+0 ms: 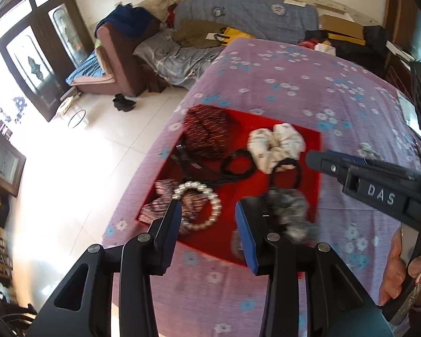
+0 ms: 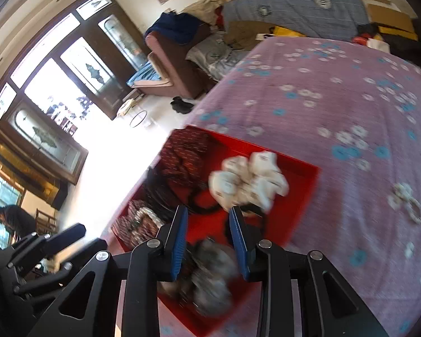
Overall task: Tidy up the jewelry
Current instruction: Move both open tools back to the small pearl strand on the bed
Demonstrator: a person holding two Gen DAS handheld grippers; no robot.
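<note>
Both tools, left tool (image 1: 207,207) and right tool (image 2: 208,213), hovering released above red tray (image 1: 266,120). Holding nothing. Pearl bracelet (image 1: 199,205) and grey scrunchie (image 1: 289,213) lying inside.

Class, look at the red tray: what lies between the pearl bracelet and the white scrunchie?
In the left wrist view, black hair ties lie on the red tray between the pearl bracelet and the white scrunchie; one loop runs under the scrunchie's edge.

- Bright daylight thru glazed doors (image 1: 28,64) at left; floor (image 1: 78,151) blown out to white glare.
- Motion blur thruout, worst in rt wrist view.
- Heavy fisheye bend, dark vignette at corners.
- Red tray (image 2: 303,174) vivid, oversaturated.
</note>
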